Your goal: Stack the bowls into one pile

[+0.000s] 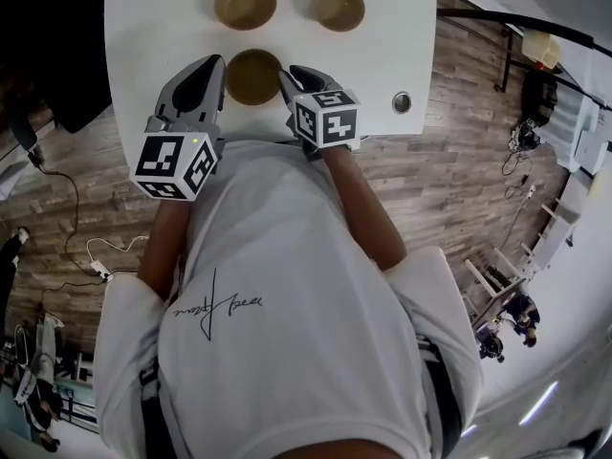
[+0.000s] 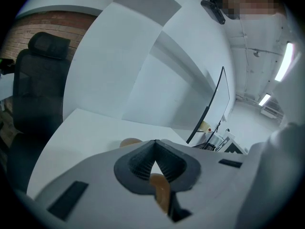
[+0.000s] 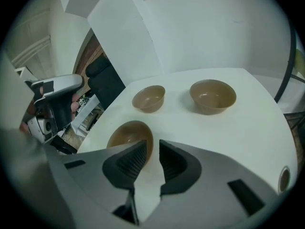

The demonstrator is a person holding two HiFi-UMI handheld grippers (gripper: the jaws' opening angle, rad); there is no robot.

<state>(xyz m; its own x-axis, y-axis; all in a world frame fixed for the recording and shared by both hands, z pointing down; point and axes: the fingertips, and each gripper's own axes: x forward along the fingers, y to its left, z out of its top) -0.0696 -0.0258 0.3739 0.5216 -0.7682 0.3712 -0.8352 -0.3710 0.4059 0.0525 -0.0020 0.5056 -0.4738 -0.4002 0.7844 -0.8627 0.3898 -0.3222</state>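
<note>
Right gripper [image 3: 152,144] is hovering with jaws narrowly apart and empty, just beside the near bowl [image 3: 128,135]. Left gripper [image 2: 155,142] is flanking that bowl's other side, tips pressed together, apparently on nothing. No stacking is showing: near bowl, far-left bowl [image 1: 245,2] and far-right bowl [image 1: 338,6] are sitting apart on the white table [image 1: 382,55], so every lift is pending.

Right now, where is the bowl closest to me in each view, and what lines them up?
Head view: the nearest bowl sits upper centre, between the left gripper and right gripper.
Left gripper view: a brown sliver below the shut jaws, probably that bowl.
Right gripper view: that bowl lies lower left, partly behind the open jaws.
Shared landmark: the white table.
</note>
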